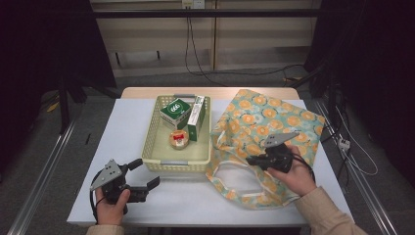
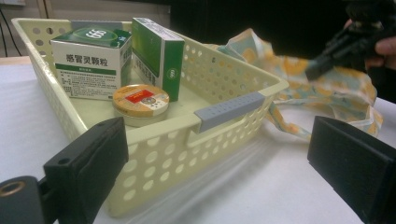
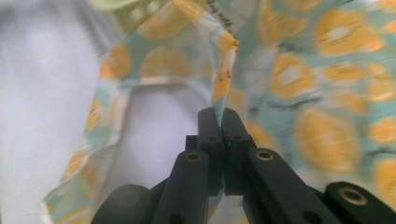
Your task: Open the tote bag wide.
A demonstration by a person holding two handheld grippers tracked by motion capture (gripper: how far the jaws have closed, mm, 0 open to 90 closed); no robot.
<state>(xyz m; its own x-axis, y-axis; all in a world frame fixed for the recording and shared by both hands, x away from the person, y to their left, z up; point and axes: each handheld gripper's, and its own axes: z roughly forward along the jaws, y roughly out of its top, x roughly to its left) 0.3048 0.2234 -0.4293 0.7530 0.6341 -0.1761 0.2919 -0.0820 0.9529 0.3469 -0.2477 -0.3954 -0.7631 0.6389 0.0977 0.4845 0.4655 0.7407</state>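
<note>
Tote bag [image 1: 266, 142] — apparently empty — pinched by right gripper [image 3: 219, 122]; basket [image 1: 152, 147] holds boxes.

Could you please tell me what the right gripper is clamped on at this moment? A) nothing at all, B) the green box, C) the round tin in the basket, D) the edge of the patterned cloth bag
D: in the right gripper view, the right gripper has its jaws pressed together on an edge of the cloth bag, which rises from between them.

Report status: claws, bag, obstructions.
Right claw shut on tote bag edge. Left claw open, idle beside basket. Nothing in the way.
</note>
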